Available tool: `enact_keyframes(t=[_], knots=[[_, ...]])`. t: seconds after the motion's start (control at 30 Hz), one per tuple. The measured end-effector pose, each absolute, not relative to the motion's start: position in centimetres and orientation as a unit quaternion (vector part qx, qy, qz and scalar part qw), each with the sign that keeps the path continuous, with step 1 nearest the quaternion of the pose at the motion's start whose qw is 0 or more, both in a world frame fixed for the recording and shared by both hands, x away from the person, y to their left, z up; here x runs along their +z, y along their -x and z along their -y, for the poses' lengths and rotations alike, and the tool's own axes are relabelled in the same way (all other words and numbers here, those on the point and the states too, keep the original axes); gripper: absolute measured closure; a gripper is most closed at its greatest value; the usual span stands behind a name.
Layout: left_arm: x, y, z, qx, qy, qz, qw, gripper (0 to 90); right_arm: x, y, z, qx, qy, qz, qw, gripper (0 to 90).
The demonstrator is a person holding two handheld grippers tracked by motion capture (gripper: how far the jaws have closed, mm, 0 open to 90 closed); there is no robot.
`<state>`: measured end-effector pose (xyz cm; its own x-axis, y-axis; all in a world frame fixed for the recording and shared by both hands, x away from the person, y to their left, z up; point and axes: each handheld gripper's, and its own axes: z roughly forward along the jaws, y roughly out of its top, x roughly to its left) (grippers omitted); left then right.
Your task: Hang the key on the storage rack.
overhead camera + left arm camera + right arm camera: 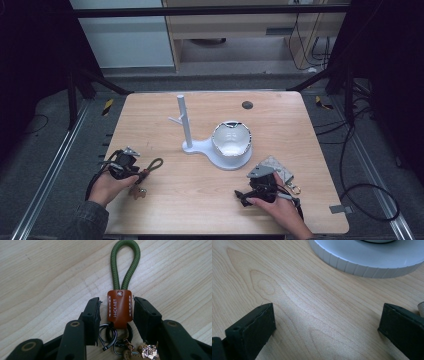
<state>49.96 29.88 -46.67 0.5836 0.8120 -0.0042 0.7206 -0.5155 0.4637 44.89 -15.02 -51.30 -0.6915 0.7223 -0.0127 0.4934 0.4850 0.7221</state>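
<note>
Your left claw [116, 315] straddles the keychain [119, 308] on the tabletop [45, 277], jaws narrowed to either side of its brown leather tab; the right one looks to touch it, the left one stands a sliver off. The keychain's long axis runs straight away from the claw: green cord loop ahead, metal rings and charms back between the jaws. It lies at the tabletop's left front, well apart from the white stand [186, 125]. Your right claw [327, 322] rests wide open, holding nothing.
</note>
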Motion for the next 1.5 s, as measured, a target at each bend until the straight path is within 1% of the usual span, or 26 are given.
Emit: enact_keyframes(t=[0.2,0.5,0.77,0.9,0.93,0.97,1.03,1.13,1.5], knots=[[-47.0,-50.1,-29.8,0.098,-0.866,-0.443,0.211,58.4,-51.3,-44.9,15.0,0.359,-0.359,-0.847,0.16,0.5],[-47.1,-50.2,-29.7,0.094,-0.869,-0.44,0.207,65.0,-51.3,-44.9,15.0,0.359,-0.359,-0.847,0.16,0.5],[-46.4,-49.6,-29.8,0.112,-0.865,-0.435,0.222,65.8,-51.3,-44.9,15.0,0.359,-0.359,-0.847,0.16,0.5],[-45.0,-48.3,-29.9,0.133,-0.854,-0.428,0.265,65.9,-51.3,-44.9,15.0,0.359,-0.359,-0.847,0.16,0.5],[-45.0,-48.3,-29.9,0.133,-0.854,-0.428,0.265,65.9,-51.3,-44.9,15.0,0.359,-0.359,-0.847,0.16,0.5],[-44.2,-47.6,-29.7,0.146,-0.848,-0.424,0.283,65.9,-51.3,-44.9,15.0,0.359,-0.359,-0.847,0.159,0.5],[-44.0,-47.4,-29.6,0.149,-0.847,-0.421,0.289,65.9,-51.3,-44.9,15.0,0.359,-0.359,-0.847,0.16,0.5],[-43.0,-46.3,-29.1,0.174,-0.835,-0.409,0.324,65.9,-51.3,-44.9,15.0,0.359,-0.359,-0.847,0.16,0.5],[-41.4,-45.1,-27.2,0.224,-0.805,-0.394,0.383,66.0,-51.3,-44.9,15.0,0.359,-0.359,-0.847,0.16,0.5]])
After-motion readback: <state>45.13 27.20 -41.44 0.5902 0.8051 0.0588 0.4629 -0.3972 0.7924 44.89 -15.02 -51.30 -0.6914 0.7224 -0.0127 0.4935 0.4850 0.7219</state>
